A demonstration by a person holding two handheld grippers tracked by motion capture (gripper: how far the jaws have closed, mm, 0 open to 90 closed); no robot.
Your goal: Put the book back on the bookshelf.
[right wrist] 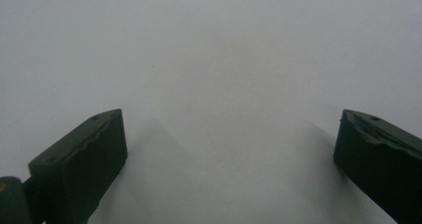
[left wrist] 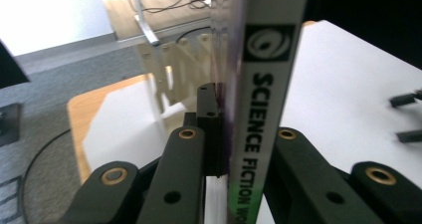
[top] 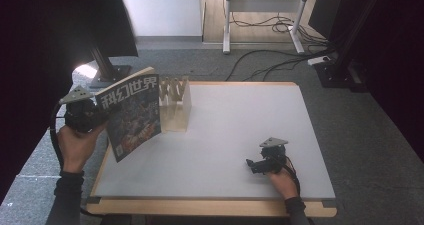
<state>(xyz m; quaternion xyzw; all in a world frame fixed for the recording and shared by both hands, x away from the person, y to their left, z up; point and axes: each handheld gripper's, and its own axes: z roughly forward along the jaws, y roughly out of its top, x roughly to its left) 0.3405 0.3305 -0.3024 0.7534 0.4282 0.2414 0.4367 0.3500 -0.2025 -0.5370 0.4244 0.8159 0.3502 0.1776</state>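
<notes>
High view: 1 magazine [top: 131,116] held upright off the table's [top: 240,135] 9 o'clock edge by the left gripper [top: 95,116], just beside 1 wooden slotted rack [top: 175,105] at 10 o'clock, while the right gripper [top: 252,165] rests at 5 o'clock. Left gripper view: jaws clamped on the magazine's spine [left wrist: 261,109]; I'd judge a firm grip and a vertical spine best for slotting it. Right gripper view: 2 jaws spread wide, nothing between.

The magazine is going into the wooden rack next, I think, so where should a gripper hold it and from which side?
Probably as now: the left gripper is clamped on the spine edge of the magazine, coming from the table's left. The magazine stands upright, so its far edge stays free toward the wooden rack.
</notes>
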